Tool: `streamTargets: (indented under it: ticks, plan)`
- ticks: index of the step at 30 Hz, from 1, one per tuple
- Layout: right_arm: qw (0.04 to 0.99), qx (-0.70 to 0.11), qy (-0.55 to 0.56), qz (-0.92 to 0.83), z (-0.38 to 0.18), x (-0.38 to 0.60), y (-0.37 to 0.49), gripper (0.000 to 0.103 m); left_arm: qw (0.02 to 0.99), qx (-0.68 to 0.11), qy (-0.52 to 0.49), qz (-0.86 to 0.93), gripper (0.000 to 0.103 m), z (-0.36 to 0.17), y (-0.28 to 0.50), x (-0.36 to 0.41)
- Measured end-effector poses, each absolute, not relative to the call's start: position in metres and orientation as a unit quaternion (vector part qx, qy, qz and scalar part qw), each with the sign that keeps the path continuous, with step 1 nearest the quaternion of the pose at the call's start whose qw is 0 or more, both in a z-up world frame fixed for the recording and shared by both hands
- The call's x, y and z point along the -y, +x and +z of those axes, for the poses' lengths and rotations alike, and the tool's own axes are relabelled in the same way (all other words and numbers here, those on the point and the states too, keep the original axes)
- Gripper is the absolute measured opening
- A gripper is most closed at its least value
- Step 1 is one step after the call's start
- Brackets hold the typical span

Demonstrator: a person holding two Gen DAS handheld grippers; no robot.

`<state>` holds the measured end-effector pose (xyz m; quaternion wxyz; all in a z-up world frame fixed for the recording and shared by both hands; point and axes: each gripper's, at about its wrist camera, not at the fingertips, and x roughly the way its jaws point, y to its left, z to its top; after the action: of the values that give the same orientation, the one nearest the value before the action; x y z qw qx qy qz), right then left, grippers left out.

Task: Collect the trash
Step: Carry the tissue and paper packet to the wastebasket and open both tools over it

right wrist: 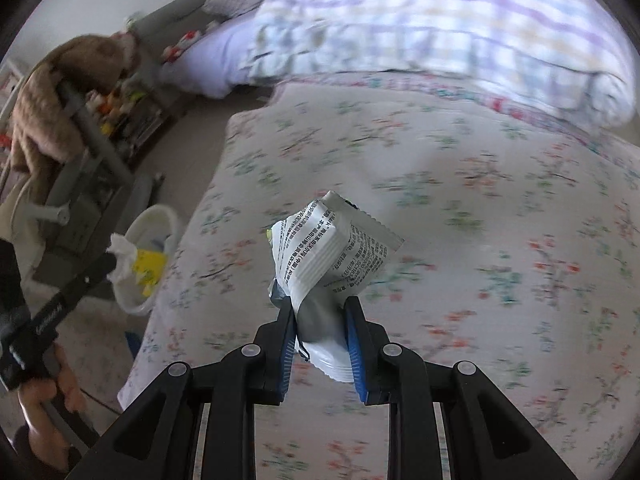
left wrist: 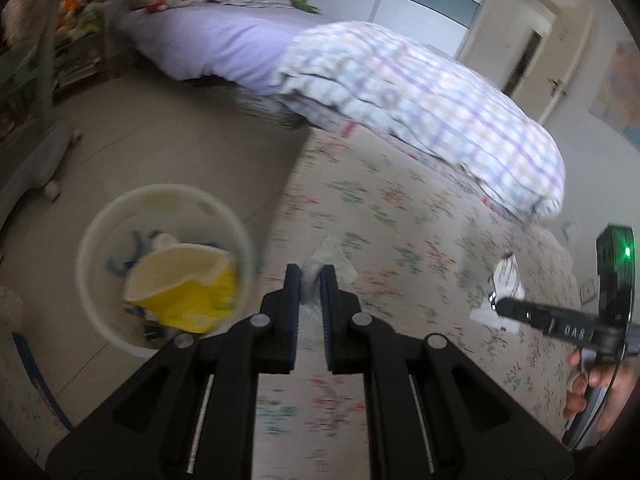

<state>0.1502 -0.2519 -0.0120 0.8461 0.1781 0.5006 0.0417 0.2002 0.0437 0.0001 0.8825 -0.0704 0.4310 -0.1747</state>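
Note:
My left gripper (left wrist: 311,271) is shut on a crumpled white tissue (left wrist: 332,258) and hangs over the edge of the floral bed, just right of a white round trash bin (left wrist: 160,192) on the floor. The bin holds a yellow package (left wrist: 192,300) and other scraps. My right gripper (right wrist: 320,305) is shut on a white and silver snack wrapper (right wrist: 334,248) with black print, above the floral sheet. In the left wrist view the right gripper (left wrist: 498,300) shows at the right with the wrapper (left wrist: 507,280). In the right wrist view the left gripper (right wrist: 111,261) and its tissue (right wrist: 122,252) hang near the bin (right wrist: 132,300).
The bed with the floral sheet (right wrist: 460,208) fills the right side, with a checked duvet (left wrist: 420,92) piled on it. A lilac mattress (left wrist: 216,40) lies beyond. A grey frame (right wrist: 92,140) draped with a brown fur garment (right wrist: 44,92) stands left of the bin. A hand (left wrist: 592,384) holds the right gripper.

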Motion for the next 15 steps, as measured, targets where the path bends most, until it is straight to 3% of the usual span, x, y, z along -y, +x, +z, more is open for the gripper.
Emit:
streamTargets:
  ticks: [15]
  plan:
    - [0.846, -0.496, 0.160, 0.108, -0.010, 0.151, 0.191, 0.025, 0.870, -0.465, -0.140, -0.086, 0.012, -0.029, 0.237, -0.144]
